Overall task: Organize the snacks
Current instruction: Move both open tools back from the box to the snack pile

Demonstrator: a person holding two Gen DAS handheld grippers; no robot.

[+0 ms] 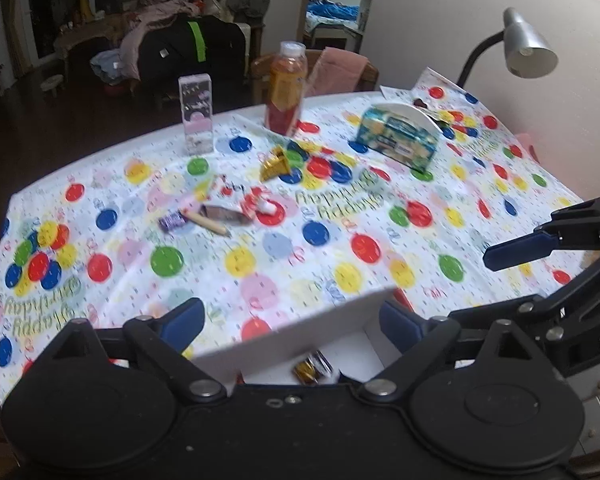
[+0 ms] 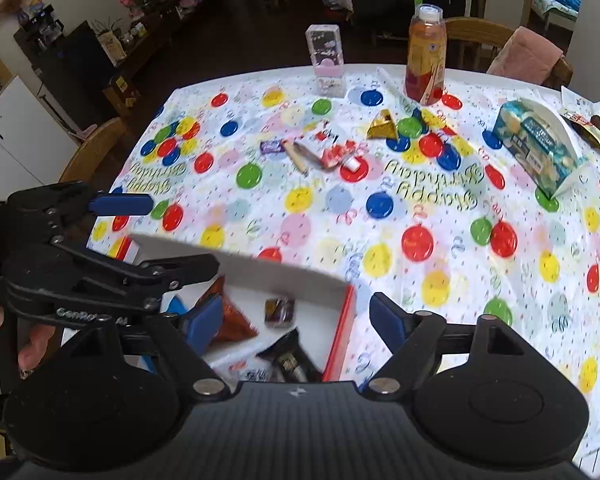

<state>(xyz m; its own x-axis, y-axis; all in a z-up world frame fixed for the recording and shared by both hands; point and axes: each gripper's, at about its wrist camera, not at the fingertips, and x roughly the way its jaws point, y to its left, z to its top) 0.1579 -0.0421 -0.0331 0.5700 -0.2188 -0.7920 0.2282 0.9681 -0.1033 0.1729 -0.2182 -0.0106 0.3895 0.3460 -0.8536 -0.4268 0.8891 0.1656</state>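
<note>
A white cardboard box with a red outer wall (image 2: pixel 340 344) sits at the near table edge. It holds an orange-brown packet (image 2: pixel 232 320), a small dark candy (image 2: pixel 280 312) and a black packet (image 2: pixel 292 360). My left gripper (image 1: pixel 292 322) hovers open over the box's far wall (image 1: pixel 300 320), above a gold-brown candy (image 1: pixel 312 368). My right gripper (image 2: pixel 296 320) is open above the same box with nothing in it. Loose on the cloth lie a gold triangular packet (image 1: pixel 276 164), a purple candy (image 1: pixel 172 222), a brown wrapper (image 1: pixel 228 214) and a red-white candy (image 1: pixel 256 204).
An orange drink bottle (image 1: pixel 286 88) and a pink carton (image 1: pixel 196 112) stand at the far edge. A blue-green box (image 1: pixel 400 136) lies at the right, under a grey desk lamp (image 1: pixel 528 44). Wooden chairs (image 2: pixel 92 152) ring the table. A hand (image 2: pixel 32 344) holds the left gripper.
</note>
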